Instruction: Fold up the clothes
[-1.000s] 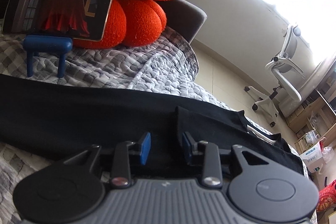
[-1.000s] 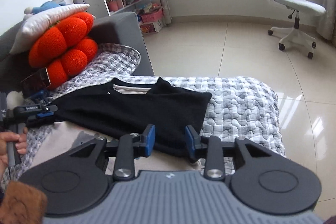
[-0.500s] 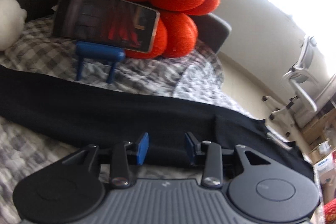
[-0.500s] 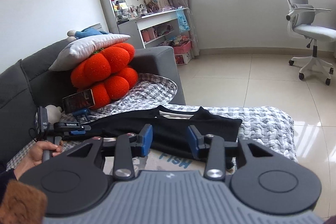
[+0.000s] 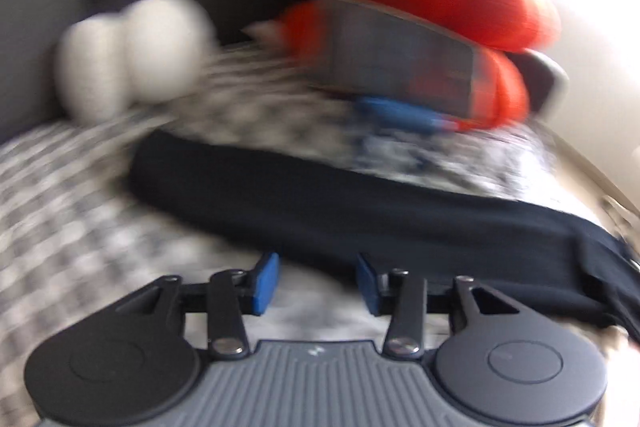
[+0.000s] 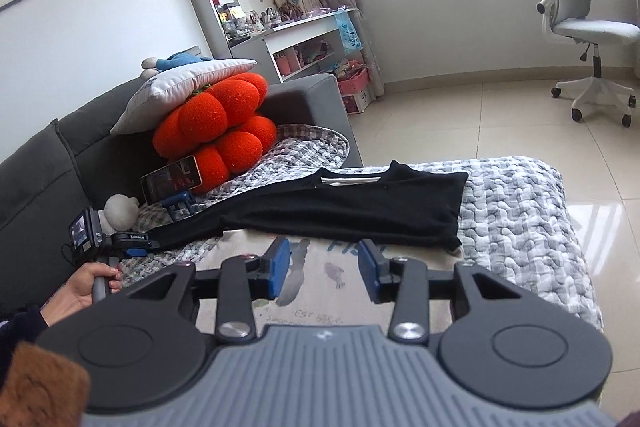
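Cream shirt (image 6: 320,279) reads "FIS" (partly hidden), "EST."

orange cushion (image 6: 216,131) and propped phone (image 6: 171,183) crowd the sofa's back; quilt (image 6: 516,211) front lies open.

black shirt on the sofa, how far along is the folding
Done: the black shirt lies folded into a long band on the checked quilt, over a cream printed garment. In hand: nothing; the left gripper has its jaws opening and the right gripper is open, both empty. Left: folding the band shorter, then the cream garment.
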Motion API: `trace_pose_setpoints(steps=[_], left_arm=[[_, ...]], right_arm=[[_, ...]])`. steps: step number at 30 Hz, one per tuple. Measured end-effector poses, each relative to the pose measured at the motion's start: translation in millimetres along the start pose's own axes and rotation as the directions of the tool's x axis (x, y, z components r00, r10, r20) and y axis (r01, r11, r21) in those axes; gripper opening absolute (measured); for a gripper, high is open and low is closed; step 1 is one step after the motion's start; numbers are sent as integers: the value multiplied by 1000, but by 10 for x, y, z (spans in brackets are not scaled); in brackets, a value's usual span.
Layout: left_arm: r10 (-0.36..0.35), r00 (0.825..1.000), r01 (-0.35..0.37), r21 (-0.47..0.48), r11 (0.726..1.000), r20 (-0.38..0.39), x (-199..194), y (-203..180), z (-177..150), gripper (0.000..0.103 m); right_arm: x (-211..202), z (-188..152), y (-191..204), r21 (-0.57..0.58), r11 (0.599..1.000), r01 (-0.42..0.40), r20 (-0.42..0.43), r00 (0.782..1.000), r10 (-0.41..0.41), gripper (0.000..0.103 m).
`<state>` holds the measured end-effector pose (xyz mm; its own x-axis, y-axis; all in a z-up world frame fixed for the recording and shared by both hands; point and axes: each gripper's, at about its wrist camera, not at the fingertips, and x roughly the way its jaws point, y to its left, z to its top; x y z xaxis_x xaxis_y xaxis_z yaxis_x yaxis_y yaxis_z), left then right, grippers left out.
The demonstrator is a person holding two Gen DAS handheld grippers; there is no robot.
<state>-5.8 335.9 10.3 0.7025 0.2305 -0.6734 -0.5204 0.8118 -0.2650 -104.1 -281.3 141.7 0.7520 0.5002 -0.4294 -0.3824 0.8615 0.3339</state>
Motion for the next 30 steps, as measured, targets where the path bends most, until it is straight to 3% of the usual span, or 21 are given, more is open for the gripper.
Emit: trace_pose_setpoints(steps=[2, 4, 7, 14, 20, 24, 27, 30], left_arm=[[-15, 1000, 12, -136, 991, -15, -59, 327, 73, 44], [6, 1000, -7, -205, 979, -2, -175, 571, 114, 45], [74, 997, -73, -203, 976, -4, -341, 845, 136, 45], [81, 997, -73, -252, 965, 18, -749, 1362, 208, 49], [4, 1000, -2, -277, 961, 7, -646, 1325, 223, 50], [-87, 996, 79, -366, 927, -6, -456, 1285, 189, 50], [-117, 993, 112, -390, 914, 9, -303, 1194, 258, 50], [-103, 995, 96, -385, 918, 3, -105, 1030, 341, 50]], right_arm=[[-153, -32, -31, 0, 1000, 12, 11, 1000, -12, 42], [-300, -52, -97, 9, 1000, 24, 26, 999, -24, 43], [-507, -89, -215, 42, 998, 36, 53, 998, -38, 43], [-745, -194, -330, 100, 994, 37, 116, 992, -49, 43], [-610, -291, -344, 112, 993, 44, 91, 994, -55, 47], [-383, -354, -350, 101, 992, 76, 24, 997, -78, 47], [-214, -335, -292, 84, 992, 91, 5, 996, -92, 48], [-45, -302, -191, 70, 995, 70, 0, 998, -71, 48]])
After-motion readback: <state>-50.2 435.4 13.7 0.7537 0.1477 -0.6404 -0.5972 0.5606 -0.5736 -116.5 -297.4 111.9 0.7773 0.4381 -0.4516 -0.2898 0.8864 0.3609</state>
